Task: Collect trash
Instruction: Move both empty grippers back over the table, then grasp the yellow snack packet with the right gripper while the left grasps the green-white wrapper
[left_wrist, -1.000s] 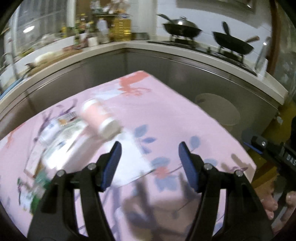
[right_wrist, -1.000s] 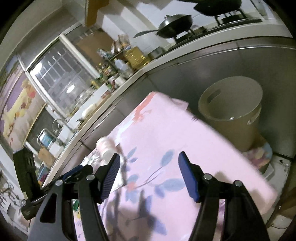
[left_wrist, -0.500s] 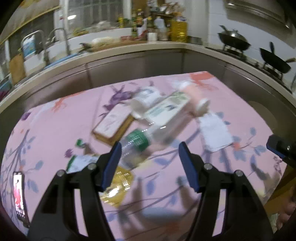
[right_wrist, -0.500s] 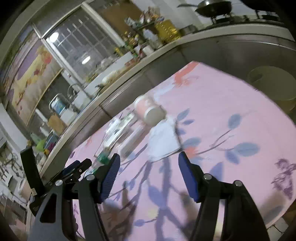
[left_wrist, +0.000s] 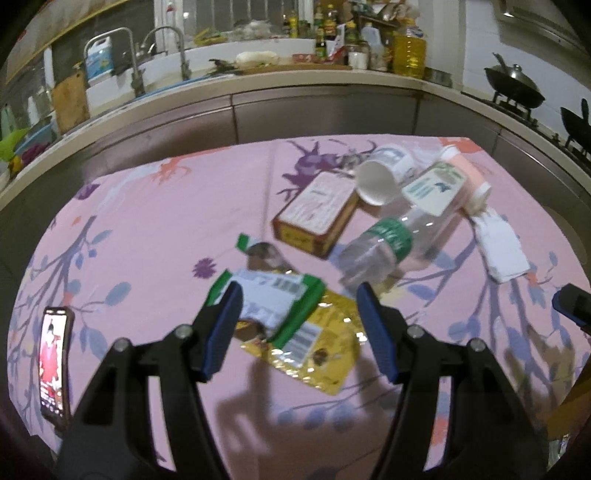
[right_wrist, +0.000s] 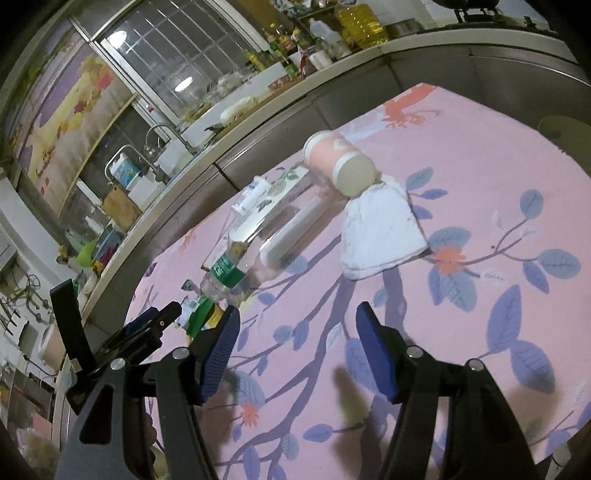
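Trash lies on a pink floral tablecloth (left_wrist: 155, 229). My left gripper (left_wrist: 298, 310) is open and empty, just above a green-and-white wrapper (left_wrist: 280, 299) lying on a gold foil wrapper (left_wrist: 325, 347). Beyond lie a clear plastic bottle (left_wrist: 391, 240), a flat box (left_wrist: 317, 210), a white paper cup (left_wrist: 380, 177), a pink tube (left_wrist: 469, 177) and a white tissue (left_wrist: 498, 247). My right gripper (right_wrist: 297, 328) is open and empty over the cloth, in front of the tissue (right_wrist: 380, 232), pink tube (right_wrist: 340, 162) and bottle (right_wrist: 258, 247).
A phone (left_wrist: 55, 362) with a lit screen lies at the cloth's left front edge. A steel kitchen counter (left_wrist: 295, 99) with a sink, bottles and woks curves behind the table. A beige bin (right_wrist: 565, 129) stands off the table's far right.
Both grippers have swung left, away from the bin side, so the pile of trash has come into view. The left gripper now hovers over the wrappers. Both stayed open.
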